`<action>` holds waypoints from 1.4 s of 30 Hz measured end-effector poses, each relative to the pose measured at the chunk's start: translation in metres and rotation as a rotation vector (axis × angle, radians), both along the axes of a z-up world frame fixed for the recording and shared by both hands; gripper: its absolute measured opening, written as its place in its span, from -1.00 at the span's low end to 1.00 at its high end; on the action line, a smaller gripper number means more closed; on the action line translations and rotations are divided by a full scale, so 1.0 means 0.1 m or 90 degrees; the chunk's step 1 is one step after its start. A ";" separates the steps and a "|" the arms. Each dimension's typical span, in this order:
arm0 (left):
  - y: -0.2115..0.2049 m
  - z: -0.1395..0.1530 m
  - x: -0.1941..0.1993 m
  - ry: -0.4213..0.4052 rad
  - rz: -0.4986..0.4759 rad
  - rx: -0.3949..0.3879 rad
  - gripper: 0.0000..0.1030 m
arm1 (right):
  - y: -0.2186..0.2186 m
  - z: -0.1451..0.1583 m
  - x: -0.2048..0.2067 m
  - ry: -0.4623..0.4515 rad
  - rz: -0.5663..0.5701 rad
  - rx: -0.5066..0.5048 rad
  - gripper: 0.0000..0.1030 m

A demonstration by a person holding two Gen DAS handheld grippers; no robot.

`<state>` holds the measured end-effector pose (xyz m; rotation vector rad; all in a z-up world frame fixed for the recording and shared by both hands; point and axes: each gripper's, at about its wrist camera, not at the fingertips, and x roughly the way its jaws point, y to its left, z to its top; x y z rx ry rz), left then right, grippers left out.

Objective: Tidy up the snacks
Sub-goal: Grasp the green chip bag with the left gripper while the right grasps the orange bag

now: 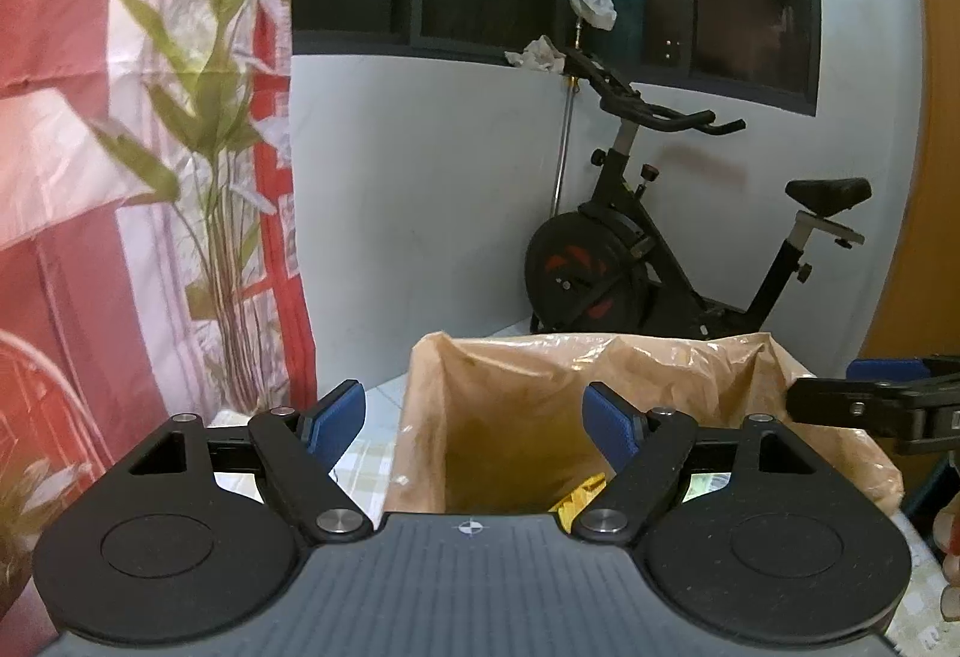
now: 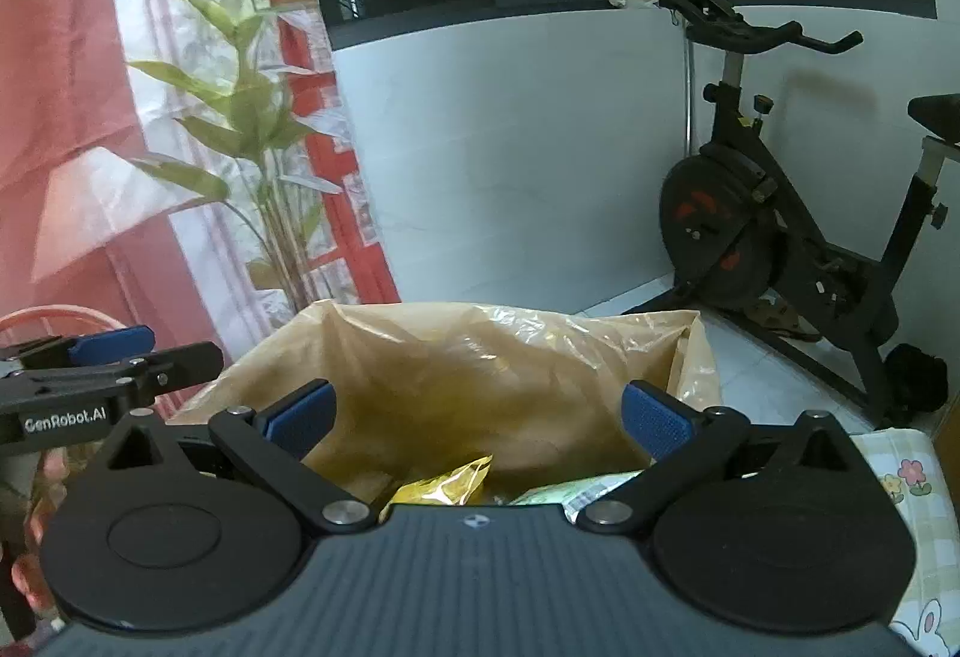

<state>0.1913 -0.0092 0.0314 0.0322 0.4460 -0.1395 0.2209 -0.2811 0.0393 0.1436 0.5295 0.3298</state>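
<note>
Right now both grippers hover over the mouth of the tan plastic bag (image 1: 510, 417), and neither holds anything. The left gripper (image 1: 477, 420) has its blue pads spread wide, the bag's opening straight ahead between them; a corner of a yellow snack packet (image 1: 579, 495) peeks out just inside its right finger. Off to its right, the right gripper's fingertips reach in over the bag's rim. Over on the right wrist view, the right gripper (image 2: 477, 420) is spread wide too, empty, with a yellow snack packet (image 2: 444, 486) and a pale green packet (image 2: 570, 492) lying in the bag just below its fingers. Beyond the bag stands an exercise bike (image 2: 780, 213), with a potted plant (image 2: 258, 117) ahead to the left.
</note>
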 end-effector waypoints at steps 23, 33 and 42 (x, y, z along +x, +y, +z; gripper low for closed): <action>0.65 -0.50 -0.79 0.070 -0.033 -0.013 0.58 | -0.02 -0.46 -1.04 0.006 -0.016 0.060 1.00; 0.79 -0.95 -0.85 0.108 -0.014 -0.046 0.57 | 0.46 -0.89 -1.07 0.080 0.026 0.008 0.94; 0.80 -1.18 -0.81 0.132 -0.004 -0.049 0.57 | 0.59 -1.37 -0.69 0.180 0.016 0.032 0.92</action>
